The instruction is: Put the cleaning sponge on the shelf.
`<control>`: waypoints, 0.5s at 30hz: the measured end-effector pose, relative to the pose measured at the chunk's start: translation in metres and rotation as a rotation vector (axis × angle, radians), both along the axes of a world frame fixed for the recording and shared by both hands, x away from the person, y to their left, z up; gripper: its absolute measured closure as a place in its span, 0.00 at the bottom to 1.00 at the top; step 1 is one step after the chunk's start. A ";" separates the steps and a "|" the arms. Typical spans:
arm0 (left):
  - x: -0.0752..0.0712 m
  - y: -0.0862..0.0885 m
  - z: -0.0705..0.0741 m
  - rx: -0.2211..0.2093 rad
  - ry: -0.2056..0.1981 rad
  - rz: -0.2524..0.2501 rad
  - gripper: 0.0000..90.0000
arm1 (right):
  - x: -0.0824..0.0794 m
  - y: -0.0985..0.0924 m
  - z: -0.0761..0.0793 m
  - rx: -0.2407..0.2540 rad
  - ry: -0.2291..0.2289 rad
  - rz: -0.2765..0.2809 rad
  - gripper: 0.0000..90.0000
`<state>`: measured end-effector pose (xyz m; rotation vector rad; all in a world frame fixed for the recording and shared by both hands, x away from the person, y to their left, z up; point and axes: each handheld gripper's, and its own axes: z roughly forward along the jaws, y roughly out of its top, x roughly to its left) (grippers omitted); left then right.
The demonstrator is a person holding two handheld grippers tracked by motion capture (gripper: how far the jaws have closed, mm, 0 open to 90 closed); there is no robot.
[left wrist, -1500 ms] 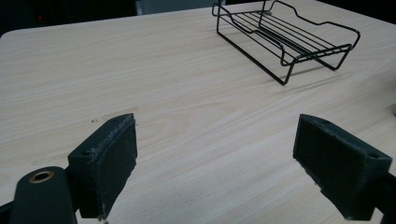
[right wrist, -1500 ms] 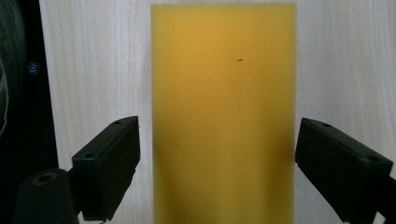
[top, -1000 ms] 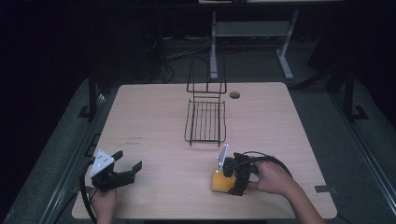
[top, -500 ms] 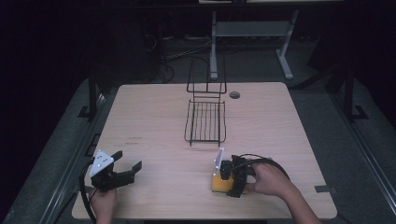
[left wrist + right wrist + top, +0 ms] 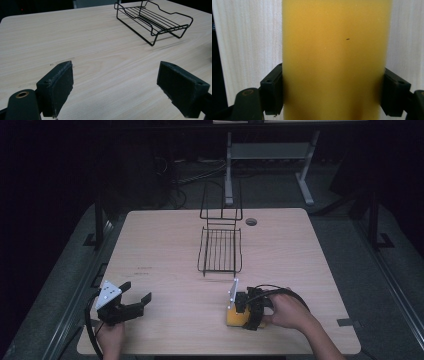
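1. Right gripper view puts a yellow block point(image 5: 336, 60) squarely between the two black jaws, running from the bottom edge up past the top of the picture; each jaw pad presses flat against one side of it, so the right gripper point(image 5: 333, 92) is clamped on the block.
2. High view shows the same yellow block point(image 5: 233, 316) lying on the wooden table point(image 5: 165, 250) near its near edge, right of centre, with the right gripper point(image 5: 245, 312) around it and the person's right hand point(image 5: 285, 310) just behind, coming in from the lower right.
3. A black cable point(image 5: 280, 291) loops over the right gripper and hand.
4. Left gripper point(image 5: 135, 304) sits at the near left corner of the table in the high view, held by the left hand point(image 5: 111, 337), well apart from the block.
5. Left gripper view shows its jaws standing wide apart, with bare wood grain between them and nothing held.
6. A black wire rack point(image 5: 220, 251) stands on the table at the middle, beyond the block, its tall back toward the far edge; in the left gripper view the wire rack point(image 5: 153, 21) is at the upper right, well clear of the jaws.
7. A small round hole point(image 5: 251, 222) shows in the tabletop just right of the rack's far end.
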<state>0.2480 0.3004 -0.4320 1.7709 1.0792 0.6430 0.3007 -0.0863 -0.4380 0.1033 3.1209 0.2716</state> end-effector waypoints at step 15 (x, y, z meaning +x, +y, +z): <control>0.000 -0.002 0.000 -0.003 0.000 -0.004 0.14 | 0.013 0.014 0.026 0.006 -0.029 0.025 0.24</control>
